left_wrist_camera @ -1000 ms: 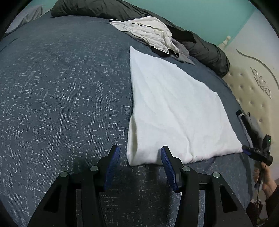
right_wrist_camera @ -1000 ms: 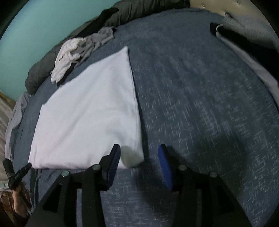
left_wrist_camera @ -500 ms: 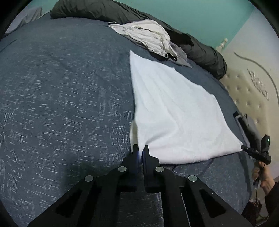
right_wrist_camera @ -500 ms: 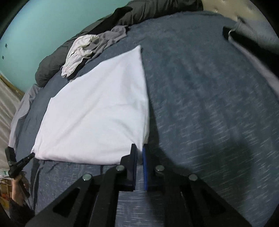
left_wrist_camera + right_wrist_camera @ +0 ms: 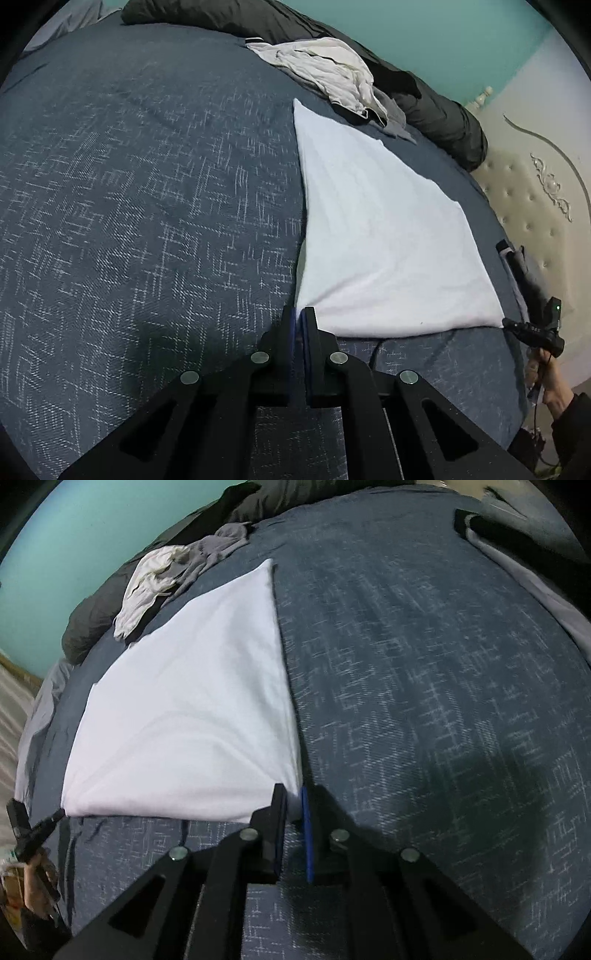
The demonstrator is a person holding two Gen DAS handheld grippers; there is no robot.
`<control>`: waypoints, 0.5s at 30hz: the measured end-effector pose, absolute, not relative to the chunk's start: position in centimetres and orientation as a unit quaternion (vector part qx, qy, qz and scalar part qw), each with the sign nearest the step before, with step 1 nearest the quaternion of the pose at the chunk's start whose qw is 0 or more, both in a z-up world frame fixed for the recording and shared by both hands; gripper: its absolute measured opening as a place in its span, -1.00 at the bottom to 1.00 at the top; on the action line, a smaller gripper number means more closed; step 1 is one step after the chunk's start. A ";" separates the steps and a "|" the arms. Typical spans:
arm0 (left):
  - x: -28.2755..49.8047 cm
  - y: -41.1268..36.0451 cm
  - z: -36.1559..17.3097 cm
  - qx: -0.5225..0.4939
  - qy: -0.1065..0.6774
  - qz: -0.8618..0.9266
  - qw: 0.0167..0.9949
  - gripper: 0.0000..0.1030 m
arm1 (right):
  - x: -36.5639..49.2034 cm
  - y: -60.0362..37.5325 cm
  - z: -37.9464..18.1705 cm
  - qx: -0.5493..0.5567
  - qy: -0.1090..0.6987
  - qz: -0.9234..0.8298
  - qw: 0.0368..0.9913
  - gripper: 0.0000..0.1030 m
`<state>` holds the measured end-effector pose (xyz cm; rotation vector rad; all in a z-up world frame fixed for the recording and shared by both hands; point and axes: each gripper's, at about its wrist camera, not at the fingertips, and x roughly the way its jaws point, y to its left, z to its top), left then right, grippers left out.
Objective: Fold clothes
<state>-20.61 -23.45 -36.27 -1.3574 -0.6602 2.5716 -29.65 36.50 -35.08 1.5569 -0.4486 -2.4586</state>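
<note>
A white folded cloth (image 5: pixel 380 236) lies flat on the dark blue bed cover (image 5: pixel 129 184). My left gripper (image 5: pixel 298 314) is shut on its near left corner. In the right wrist view the same cloth (image 5: pixel 192 716) stretches away to the left. My right gripper (image 5: pixel 293 801) has the near right corner between its jaws, which are opening slightly; the pads still touch the fabric. Creases in the cloth run toward that corner. Each view shows the other gripper at its edge: the right one (image 5: pixel 532 328) held by a hand (image 5: pixel 546 376), the left one (image 5: pixel 33 830).
A heap of crumpled white and grey clothes (image 5: pixel 332 70) lies beyond the cloth against a dark rolled duvet (image 5: pixel 436 110). A cream tufted headboard (image 5: pixel 535 206) stands at the right. Dark and grey garments (image 5: pixel 517 554) lie at the bed's far right. A teal wall stands behind.
Both grippers stood open at the cloth's near corners a second ago. Each closed on its corner; the right gripper's jaws have since parted a little. The near edge now looks taut.
</note>
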 end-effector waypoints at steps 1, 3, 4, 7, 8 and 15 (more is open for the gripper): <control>-20.6 -23.5 -36.0 -0.452 -0.219 0.861 0.076 -0.90 | -29.5 36.8 -34.7 0.526 -0.155 -0.832 0.087 -0.69; -20.4 -23.7 -35.6 -0.448 -0.219 0.864 0.071 -0.89 | -29.3 36.9 -33.7 0.521 -0.147 -0.838 0.067 -0.66; -20.4 -23.8 -35.4 -0.446 -0.220 0.865 0.070 -0.89 | -29.2 36.6 -33.0 0.515 -0.135 -0.844 0.056 -0.66; -20.3 -23.8 -35.2 -0.444 -0.218 0.867 0.068 -0.88 | -29.2 34.9 -31.0 0.499 -0.132 -0.855 0.059 -0.66; -20.3 -23.7 -35.3 -0.444 -0.217 0.867 0.068 -0.88 | -29.4 33.7 -30.4 0.495 -0.128 -0.857 0.067 -0.66; -20.3 -23.1 -35.1 -0.442 -0.202 0.871 0.069 -0.87 | -31.9 20.8 -29.1 0.501 -0.099 -0.840 0.185 -0.66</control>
